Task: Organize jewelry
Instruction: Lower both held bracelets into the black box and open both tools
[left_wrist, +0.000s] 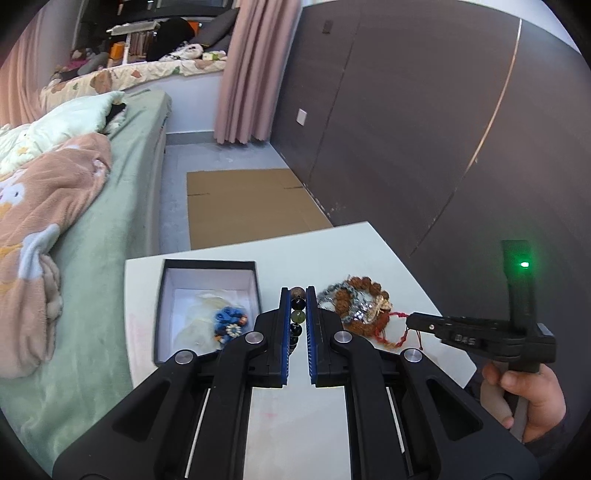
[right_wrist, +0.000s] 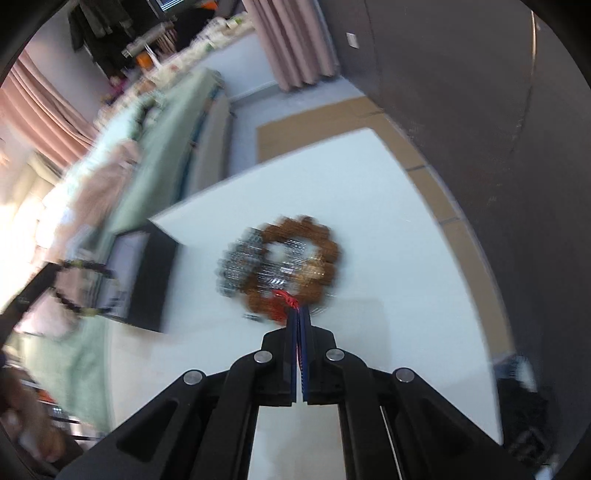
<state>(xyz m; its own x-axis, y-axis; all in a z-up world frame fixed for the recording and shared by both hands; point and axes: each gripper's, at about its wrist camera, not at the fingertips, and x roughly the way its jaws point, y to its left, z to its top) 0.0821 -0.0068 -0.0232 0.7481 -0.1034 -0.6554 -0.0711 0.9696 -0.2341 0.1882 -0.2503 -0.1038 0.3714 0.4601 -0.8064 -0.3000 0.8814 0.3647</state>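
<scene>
My smooth white table (left_wrist: 388, 258) carries a square black box (left_wrist: 207, 310), white-lined, open. Beside it lie a knobbly brown bead ring (right_wrist: 317, 254) and silver chain (right_wrist: 240, 266). My left gripper (left_wrist: 298, 295) clamps a round-bead bracelet (left_wrist: 297, 314), tilted down; my right gripper (right_wrist: 298, 314) pinches red cord (right_wrist: 290, 300).

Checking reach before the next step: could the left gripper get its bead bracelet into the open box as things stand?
Probably yes. The left gripper is shut on the bead bracelet, and the box sits open just beside it, nothing between. The right gripper is on the other side.
</scene>
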